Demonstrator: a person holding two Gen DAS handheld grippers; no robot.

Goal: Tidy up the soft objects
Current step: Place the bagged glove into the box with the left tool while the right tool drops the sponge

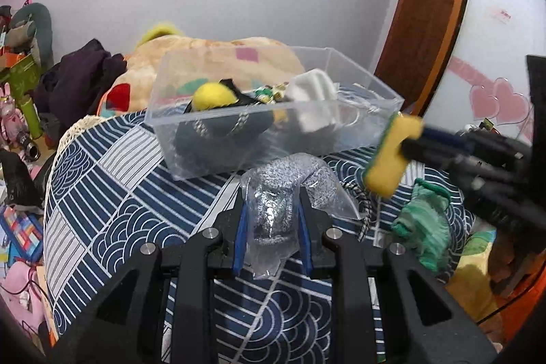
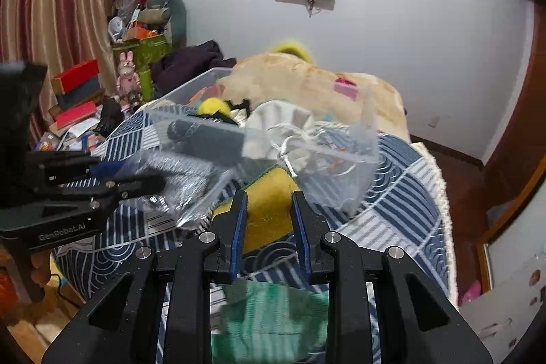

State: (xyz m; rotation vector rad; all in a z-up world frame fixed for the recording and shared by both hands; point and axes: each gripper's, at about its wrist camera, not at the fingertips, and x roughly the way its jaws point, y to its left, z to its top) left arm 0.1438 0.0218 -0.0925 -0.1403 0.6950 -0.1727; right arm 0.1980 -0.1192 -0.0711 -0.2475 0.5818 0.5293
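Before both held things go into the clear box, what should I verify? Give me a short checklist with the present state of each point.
1. Left hand-held gripper holds the bagged steel scrubber: ok, both fingers press on it.
2. Right hand-held gripper holds the yellow sponge: ok.
3. Clear box open on top: ok, no lid in view.
4. Free room in the box: cannot tell; a yellow plush ball and a white cloth already lie inside.
5. The two grippers are apart: ok, a gap shows in the left wrist view.
6. Green cloth on the bed is not yet picked up: not ok.

Both wrist views low, facing clear bin (image 1: 211,121) (image 2: 191,125).
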